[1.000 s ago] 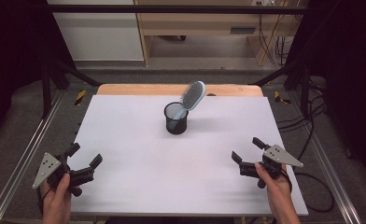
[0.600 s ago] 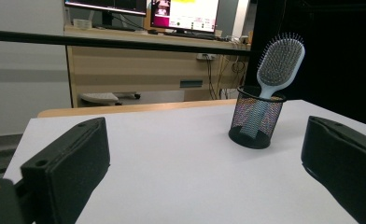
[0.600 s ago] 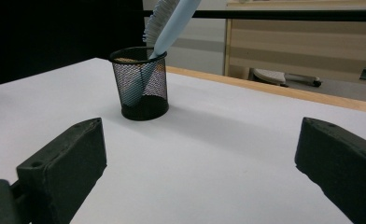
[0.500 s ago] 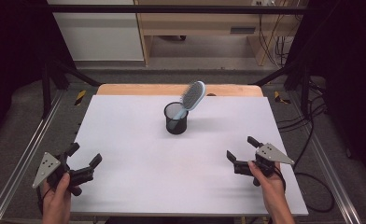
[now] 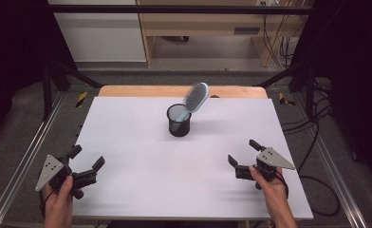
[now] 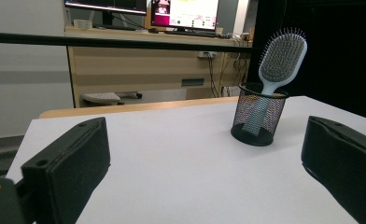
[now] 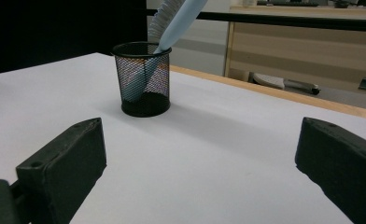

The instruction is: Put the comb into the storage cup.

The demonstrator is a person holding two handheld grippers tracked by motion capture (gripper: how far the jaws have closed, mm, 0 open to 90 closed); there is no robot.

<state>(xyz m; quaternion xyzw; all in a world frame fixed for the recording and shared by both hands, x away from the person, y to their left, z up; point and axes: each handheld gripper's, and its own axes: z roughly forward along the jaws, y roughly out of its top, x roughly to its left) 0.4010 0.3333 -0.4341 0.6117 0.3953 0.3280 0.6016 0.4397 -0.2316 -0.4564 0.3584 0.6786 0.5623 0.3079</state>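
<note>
Item count on the white table (image 5: 141, 156):
- Mesh cup (image 5: 179, 120) — one, black.
- Hairbrush (image 5: 196, 97) — one, light blue, standing handle-down in the cup.
- Hand-held grippers — two: left gripper (image 5: 86, 164) and right gripper (image 5: 243, 152), each with two black jaws.

In the right gripper view the hairbrush (image 7: 172, 21) runs off the top edge, its head cut away. Its handle shows only dimly through the mesh cup (image 7: 145, 79). On the far desk in the left gripper view, the monitors (image 6: 144, 7) are cropped above, their screens too blurred to read.
</note>
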